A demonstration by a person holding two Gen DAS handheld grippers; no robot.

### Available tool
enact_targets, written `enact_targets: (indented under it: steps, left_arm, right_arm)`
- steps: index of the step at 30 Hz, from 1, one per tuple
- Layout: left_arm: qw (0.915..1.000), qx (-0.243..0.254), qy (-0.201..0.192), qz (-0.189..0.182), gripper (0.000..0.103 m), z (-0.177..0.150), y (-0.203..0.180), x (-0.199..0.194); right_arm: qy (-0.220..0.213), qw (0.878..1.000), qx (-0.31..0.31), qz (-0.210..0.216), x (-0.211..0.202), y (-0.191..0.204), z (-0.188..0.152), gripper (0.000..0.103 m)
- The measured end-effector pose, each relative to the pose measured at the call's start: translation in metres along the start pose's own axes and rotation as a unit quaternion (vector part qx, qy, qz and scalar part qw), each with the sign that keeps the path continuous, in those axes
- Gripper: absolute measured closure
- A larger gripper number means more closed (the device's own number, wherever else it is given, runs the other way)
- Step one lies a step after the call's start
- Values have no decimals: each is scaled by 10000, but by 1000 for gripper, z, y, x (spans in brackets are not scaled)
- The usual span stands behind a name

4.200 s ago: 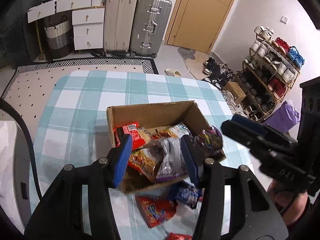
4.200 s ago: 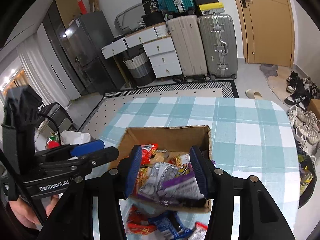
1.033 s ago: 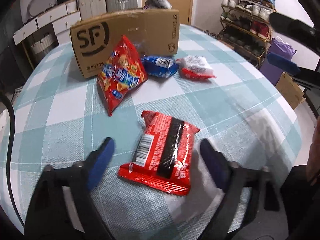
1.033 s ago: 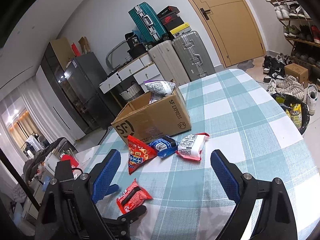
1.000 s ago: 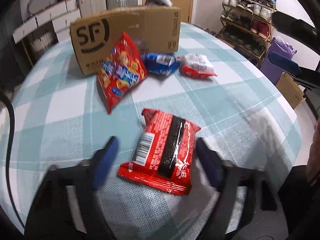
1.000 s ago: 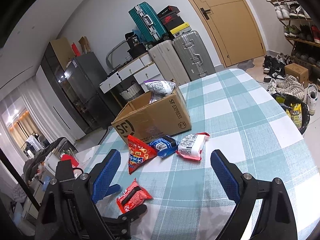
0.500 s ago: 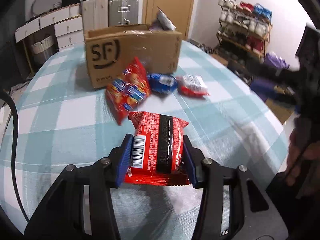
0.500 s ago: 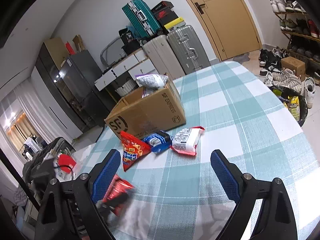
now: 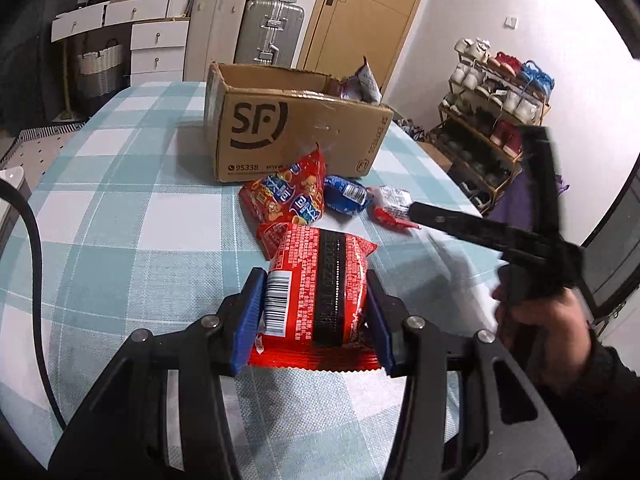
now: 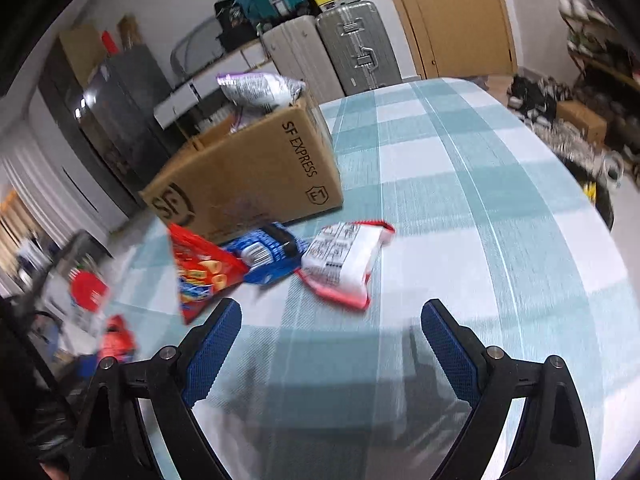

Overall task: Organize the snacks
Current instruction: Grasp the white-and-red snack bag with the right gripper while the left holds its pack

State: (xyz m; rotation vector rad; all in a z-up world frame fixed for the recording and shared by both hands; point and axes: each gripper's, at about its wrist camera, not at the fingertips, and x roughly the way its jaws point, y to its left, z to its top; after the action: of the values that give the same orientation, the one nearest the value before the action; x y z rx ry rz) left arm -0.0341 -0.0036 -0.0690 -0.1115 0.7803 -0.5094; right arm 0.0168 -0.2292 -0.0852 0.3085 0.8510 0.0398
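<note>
Through the left wrist camera, I am seeing my left gripper (image 9: pixel 314 316) clamping the red and black snack packet (image 9: pixel 320 280) between its blue pads (image 9: pixel 250 316), the packet lifted clear of the checked tablecloth (image 9: pixel 120 220). Ahead, the cardboard box (image 9: pixel 296 136) is standing on the table with a silver bag (image 9: pixel 362 84) poking out. Just in front of it, a red chip bag (image 9: pixel 288 196), a blue packet (image 9: pixel 346 198) and a white and red packet (image 9: pixel 394 202) are lying side by side. The right gripper (image 9: pixel 416 210) is reaching in from the right.

Through the right wrist camera, which is blurring, I am seeing my right gripper (image 10: pixel 332 340) gaping wide with nothing in it, hovering above the cloth near the white and red packet (image 10: pixel 344 260), the blue packet (image 10: pixel 266 256) and the chip bag (image 10: pixel 200 272), all in front of the box (image 10: pixel 248 176).
</note>
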Motion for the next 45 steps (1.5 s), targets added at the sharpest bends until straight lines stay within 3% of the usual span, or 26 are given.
enact_targets:
  steps: [3, 11, 16, 20, 25, 30, 45]
  left_arm:
    - [9999, -137, 9, -88, 58, 1, 6, -4]
    - [9986, -377, 118, -354, 58, 4, 16, -3]
    - [9975, -468, 177, -492, 58, 5, 16, -3]
    - [9966, -559, 195, -567, 58, 5, 18, -4]
    - [9965, -577, 209, -567, 58, 6, 19, -4]
    - [9967, -596, 212, -515, 58, 5, 20, -2]
    - [9977, -642, 51, -206, 58, 2, 23, -5]
  right_arm:
    - [52, 9990, -237, -372, 22, 3, 11, 10]
    - [196, 9974, -380, -579, 54, 1, 27, 10]
    - [245, 9964, -552, -602, 61, 8, 29, 24]
    - [282, 9950, -636, -715, 65, 10, 29, 24]
    - [352, 9940, -725, -745, 70, 10, 30, 36]
    - [336, 9951, -745, -554, 68, 8, 28, 52]
    - [-267, 9984, -479, 156, 6, 15, 15, 55]
